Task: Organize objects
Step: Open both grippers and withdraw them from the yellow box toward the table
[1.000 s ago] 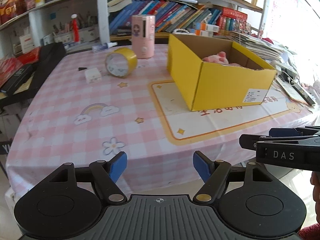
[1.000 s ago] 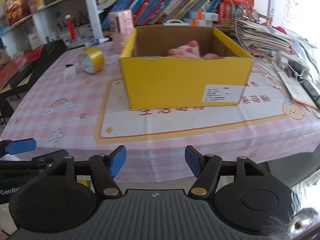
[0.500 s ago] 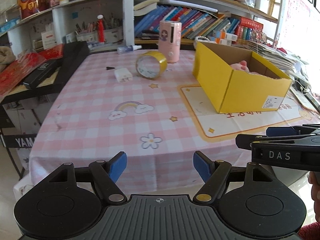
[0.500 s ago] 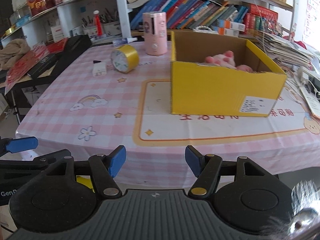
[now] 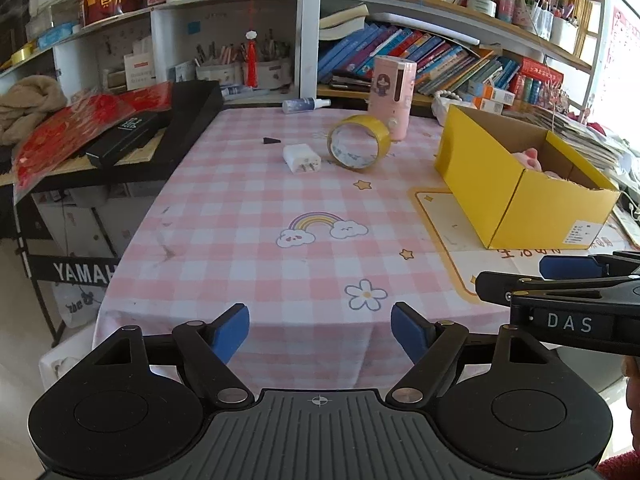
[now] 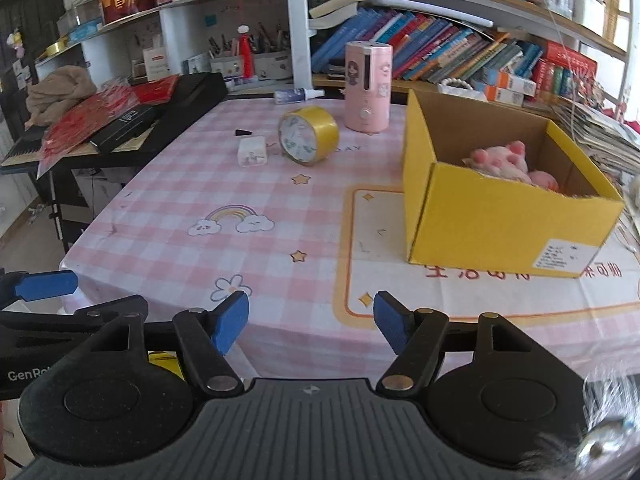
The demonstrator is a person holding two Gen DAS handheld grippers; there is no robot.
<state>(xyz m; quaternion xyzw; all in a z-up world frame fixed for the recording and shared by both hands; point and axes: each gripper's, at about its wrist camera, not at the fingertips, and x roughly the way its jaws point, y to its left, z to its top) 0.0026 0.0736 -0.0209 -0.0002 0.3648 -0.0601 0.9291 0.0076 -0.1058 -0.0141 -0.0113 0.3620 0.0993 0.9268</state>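
- Both tools hang off the table's near edge, the left gripper (image 5: 320, 330) and right gripper (image 6: 311, 322) empty, jaws opening.
- The tape roll (image 5: 359, 141), white charger (image 5: 301, 157) and pink canister (image 5: 392, 96) stand loose beyond the yellow box (image 6: 480, 216).
- Judged a between-picks approach; next calls for reaching far across.

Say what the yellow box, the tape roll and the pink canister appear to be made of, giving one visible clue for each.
Yellow box: cardboard, matte; brown raw inside walls.
Tape roll: probably plastic packing tape, glossy yellow; a pale inner core, likely card.
Pink canister: seemingly smooth plastic; even sheen, moulded round button.
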